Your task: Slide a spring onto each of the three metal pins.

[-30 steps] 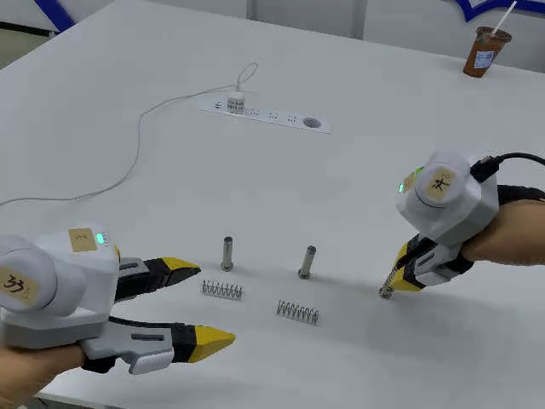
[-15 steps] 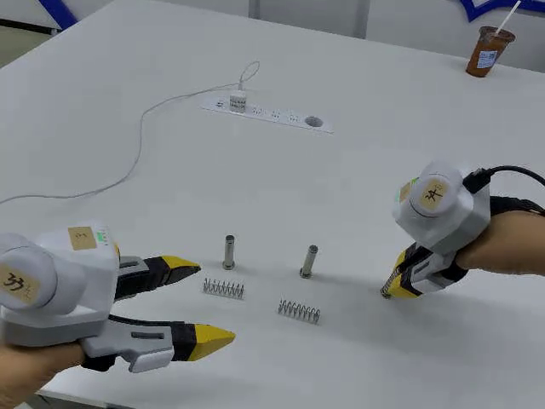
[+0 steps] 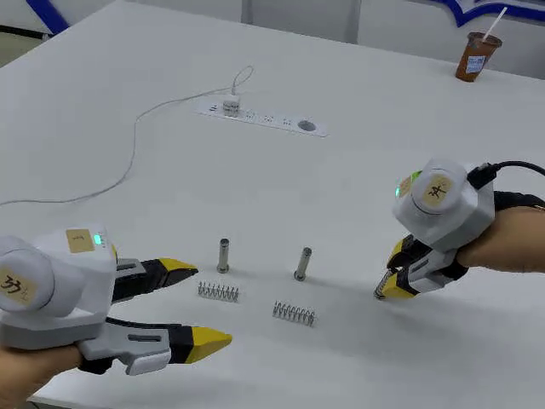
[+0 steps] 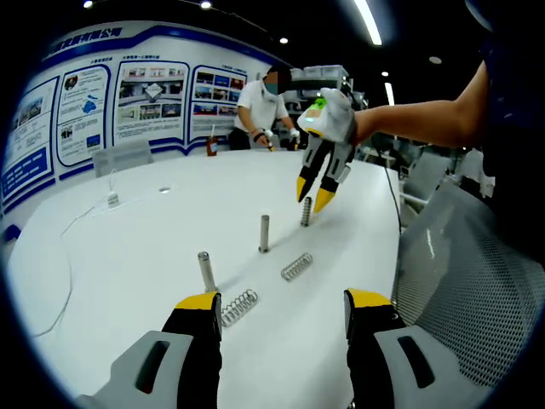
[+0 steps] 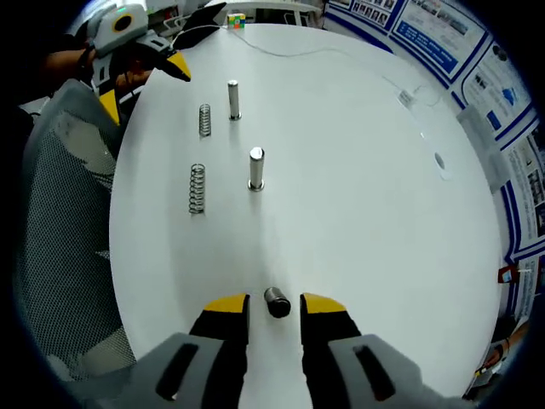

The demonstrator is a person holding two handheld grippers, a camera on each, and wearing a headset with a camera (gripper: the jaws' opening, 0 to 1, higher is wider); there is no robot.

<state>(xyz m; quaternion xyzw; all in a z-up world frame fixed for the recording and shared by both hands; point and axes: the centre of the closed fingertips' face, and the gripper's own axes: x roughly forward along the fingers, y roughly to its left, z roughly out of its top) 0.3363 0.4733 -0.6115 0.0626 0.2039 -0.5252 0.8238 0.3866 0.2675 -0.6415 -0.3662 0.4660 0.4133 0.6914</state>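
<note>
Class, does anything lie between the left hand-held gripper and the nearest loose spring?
Nothing visible does. The left hand-held gripper, jaws open, faces the spring across bare table.

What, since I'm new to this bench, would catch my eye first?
The right gripper, its yellow fingers straddling a metal pin that wears a spring. Left of it stand two bare pins, each with a loose spring lying before it, and the left gripper is open nearby.
</note>
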